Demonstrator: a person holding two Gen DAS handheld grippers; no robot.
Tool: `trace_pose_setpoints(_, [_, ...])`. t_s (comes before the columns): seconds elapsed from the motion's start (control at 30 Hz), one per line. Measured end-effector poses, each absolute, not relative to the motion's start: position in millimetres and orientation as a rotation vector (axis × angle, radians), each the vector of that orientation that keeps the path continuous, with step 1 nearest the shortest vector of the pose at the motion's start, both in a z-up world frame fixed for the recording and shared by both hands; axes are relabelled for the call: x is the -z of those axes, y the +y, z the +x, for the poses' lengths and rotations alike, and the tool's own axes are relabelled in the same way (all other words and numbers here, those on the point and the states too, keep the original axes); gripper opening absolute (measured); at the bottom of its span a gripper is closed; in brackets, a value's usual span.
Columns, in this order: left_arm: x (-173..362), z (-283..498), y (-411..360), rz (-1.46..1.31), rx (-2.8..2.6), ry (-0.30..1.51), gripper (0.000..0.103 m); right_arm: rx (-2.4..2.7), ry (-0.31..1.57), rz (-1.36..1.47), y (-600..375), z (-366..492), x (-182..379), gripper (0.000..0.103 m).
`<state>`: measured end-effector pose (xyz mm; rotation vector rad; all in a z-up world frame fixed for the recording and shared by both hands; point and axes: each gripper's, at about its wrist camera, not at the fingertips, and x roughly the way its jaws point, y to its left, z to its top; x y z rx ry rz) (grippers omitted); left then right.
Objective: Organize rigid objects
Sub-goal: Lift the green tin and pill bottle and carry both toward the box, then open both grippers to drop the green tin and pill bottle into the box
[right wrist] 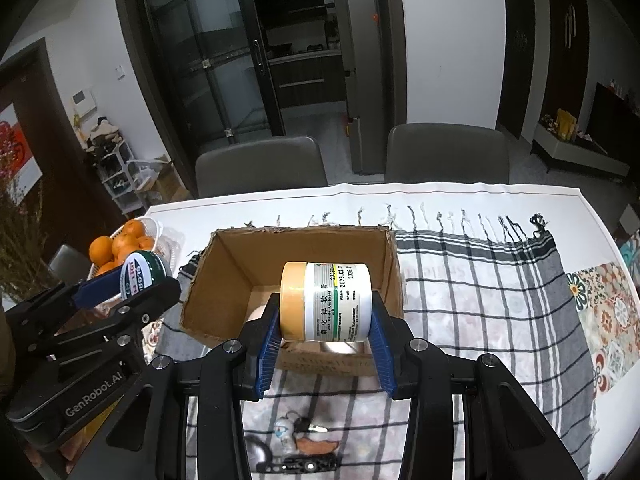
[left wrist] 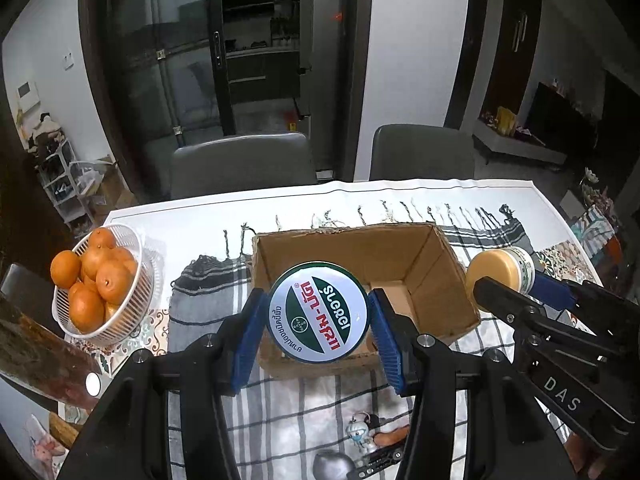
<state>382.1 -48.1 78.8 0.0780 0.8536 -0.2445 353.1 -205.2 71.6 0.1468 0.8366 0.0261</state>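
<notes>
My left gripper (left wrist: 318, 314) is shut on a round green-and-white tin (left wrist: 318, 312), lid facing me, held above the near edge of an open cardboard box (left wrist: 424, 256). My right gripper (right wrist: 324, 308) is shut on a white ointment jar (right wrist: 336, 300) with a yellow lid, held sideways over the box's (right wrist: 224, 272) near wall. The jar (left wrist: 500, 272) and right gripper show at the right of the left wrist view. The tin (right wrist: 144, 274) and left gripper show at the left of the right wrist view. The box holds something pale at its bottom, mostly hidden.
The box sits on a checked cloth (right wrist: 480, 300) over a white table. A white basket of oranges (left wrist: 100, 280) stands left of the box. A small figurine keychain (left wrist: 360, 434), a folding knife (right wrist: 296, 464) and a silver object lie near me. Two grey chairs (left wrist: 240, 164) stand behind.
</notes>
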Motion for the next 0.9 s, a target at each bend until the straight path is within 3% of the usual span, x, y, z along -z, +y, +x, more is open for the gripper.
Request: trace_pose_setpoints(0.9, [-12.8,433.1,-55.0,0.104,0.218,0.999,0.051,-0.012,0.979,0.117,-206.9,407.0,-18.1,0.042])
